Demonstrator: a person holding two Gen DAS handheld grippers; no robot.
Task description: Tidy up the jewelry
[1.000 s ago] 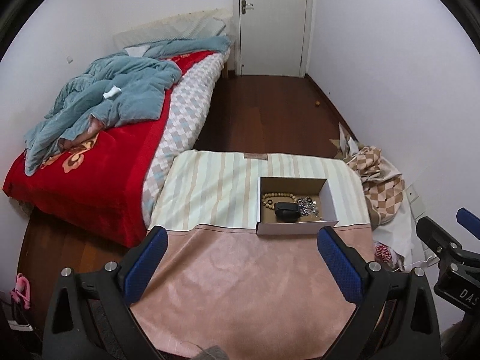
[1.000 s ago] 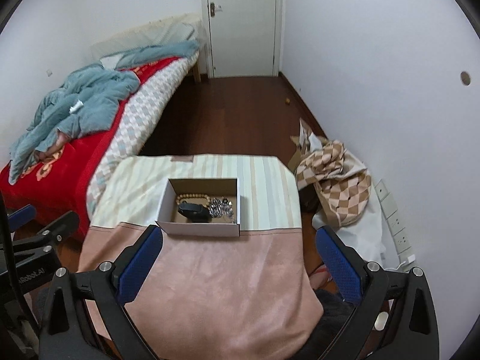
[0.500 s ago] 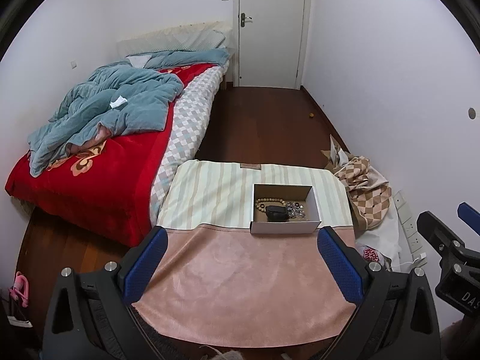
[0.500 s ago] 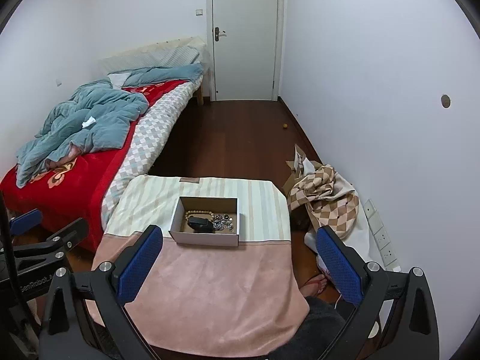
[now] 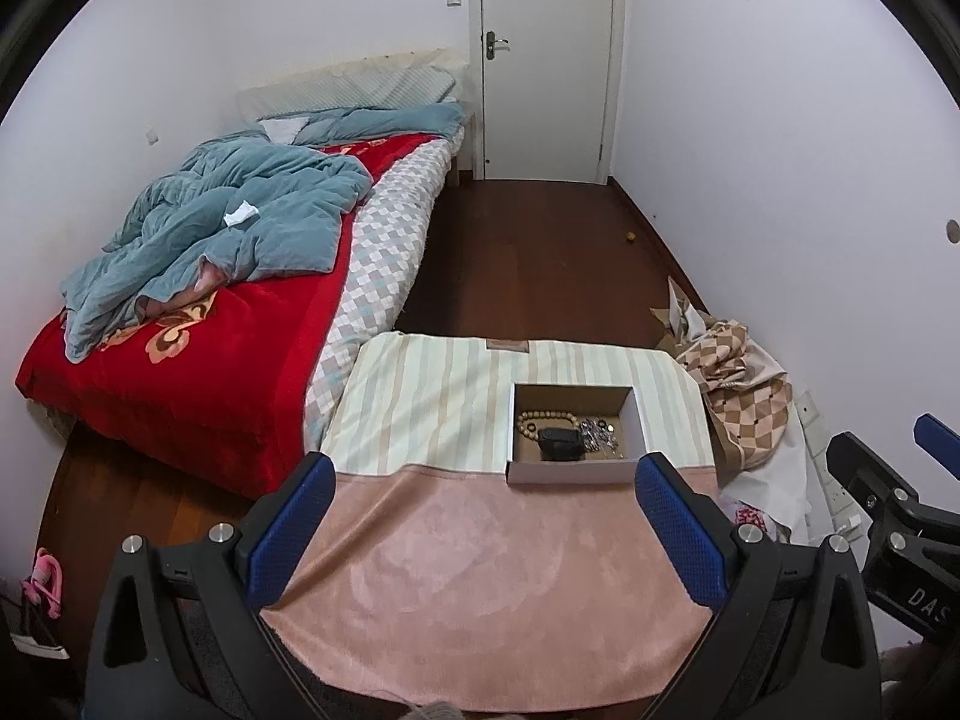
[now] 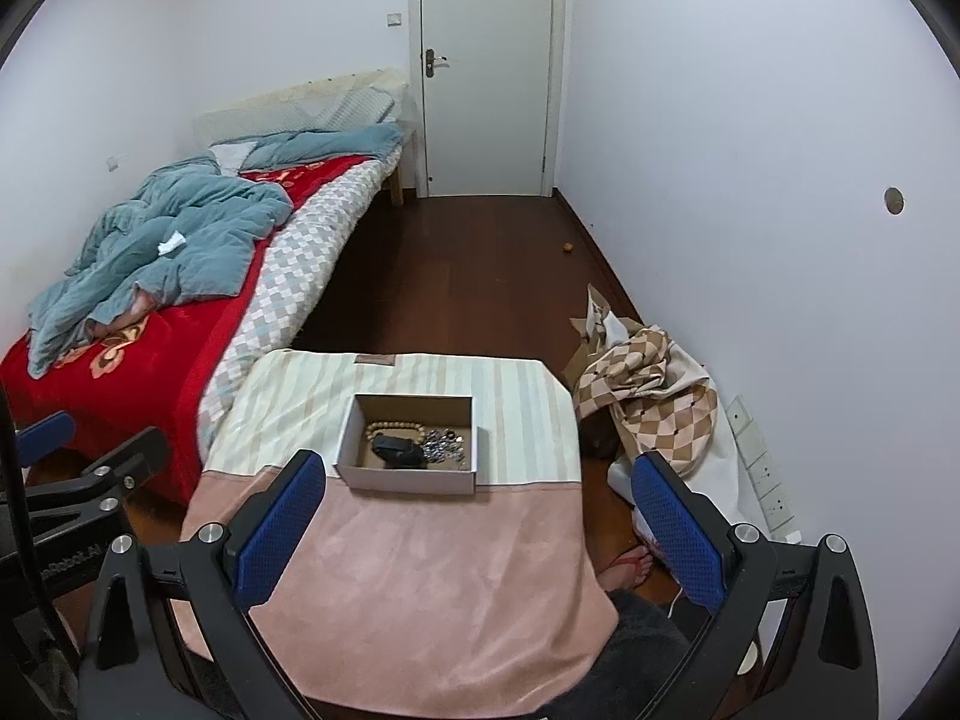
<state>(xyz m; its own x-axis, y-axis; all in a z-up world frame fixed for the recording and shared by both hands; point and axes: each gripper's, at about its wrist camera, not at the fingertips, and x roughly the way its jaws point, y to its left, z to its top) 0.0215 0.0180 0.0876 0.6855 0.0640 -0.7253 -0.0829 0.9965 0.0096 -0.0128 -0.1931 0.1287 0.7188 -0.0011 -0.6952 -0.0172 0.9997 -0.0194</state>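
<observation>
Box: we see one open cardboard box (image 5: 575, 473) on the bench (image 5: 480, 570), straddling the seam where the striped cloth (image 5: 432, 402) meets the pink cloth (image 5: 492, 588); with no lid, its contents can be reached from above.
Jewelry: we find all of it inside the box, a wooden bead bracelet (image 5: 546, 418) toward the back left, a dark case-like item (image 5: 560, 443) in the middle, and a tangle of silvery chain (image 5: 598, 435) on the right; what the dark item is we cannot tell.
Sorting: we judge the pieces are gathered but not separated, since they lie touching in one heap, so the organizing is not yet done.
Left gripper: our left gripper (image 5: 480, 534) hangs above the pink cloth, short of the box, fingers (image 5: 288, 531) spread wide and holding nothing; that width would clear the box walls.
Right gripper: our right gripper (image 6: 477, 531) hangs back as well, fingers (image 6: 678, 531) spread wide and empty, with the box ahead and slightly to its left.
Standoff: we judge both are held high and back so that each camera takes in the whole box before one piece is chosen.
Risk: we expect the chain to snag on the neighbouring pieces when lifted.
</observation>
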